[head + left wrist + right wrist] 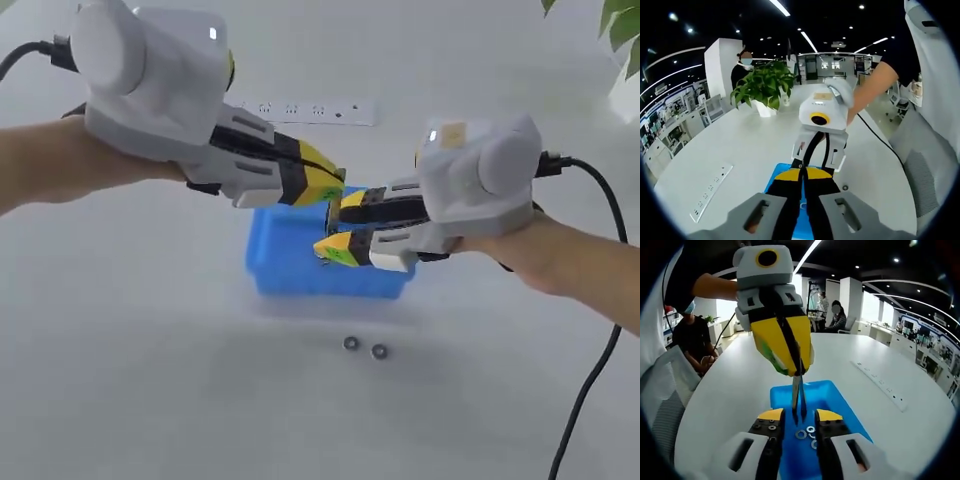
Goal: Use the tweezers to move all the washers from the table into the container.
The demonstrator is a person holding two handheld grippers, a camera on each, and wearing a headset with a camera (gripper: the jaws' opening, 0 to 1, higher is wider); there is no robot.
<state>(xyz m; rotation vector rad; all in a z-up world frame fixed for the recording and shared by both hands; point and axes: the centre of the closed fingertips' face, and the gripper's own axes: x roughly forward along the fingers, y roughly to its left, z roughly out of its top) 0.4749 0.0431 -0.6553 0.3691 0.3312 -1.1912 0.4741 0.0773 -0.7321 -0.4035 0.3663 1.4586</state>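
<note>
1. Where everything rests, a white worktop [150, 400] is seen, bare over most of its surface.
2. A blue open-topped container [285, 270] stands near the middle of it, under both tools.
3. The left tool [328, 185] is held above the container. As the right gripper view shows, its jaws are closed tight on the upper part of the tweezers [796, 390].
4. The right tool [342, 226] faces it from the other side. Its jaws stand apart and nothing is gripped by them. The tweezer tips hang between them and, so far as can be told, touch neither.
5. The tweezers are pointed down into the container with their arms nearly together. Whether anything is pinched at the tips cannot be told.
6. Two washers [351, 344] lie side by side on the worktop just in front of the container, on the person's side. Further washers [801, 434] are seen on the container floor below the tips.
7. The washers are judged to be thin, flat, light, hard and slippery, so a skid or a flip is to be expected under a careless pinch. Each is best taken across its ring, one tip through the hole and one outside the rim.
8. The tweezers are judged to be slim and springy, and a twist in the jaws is possible. A squeeze is best applied at mid-length.
</note>
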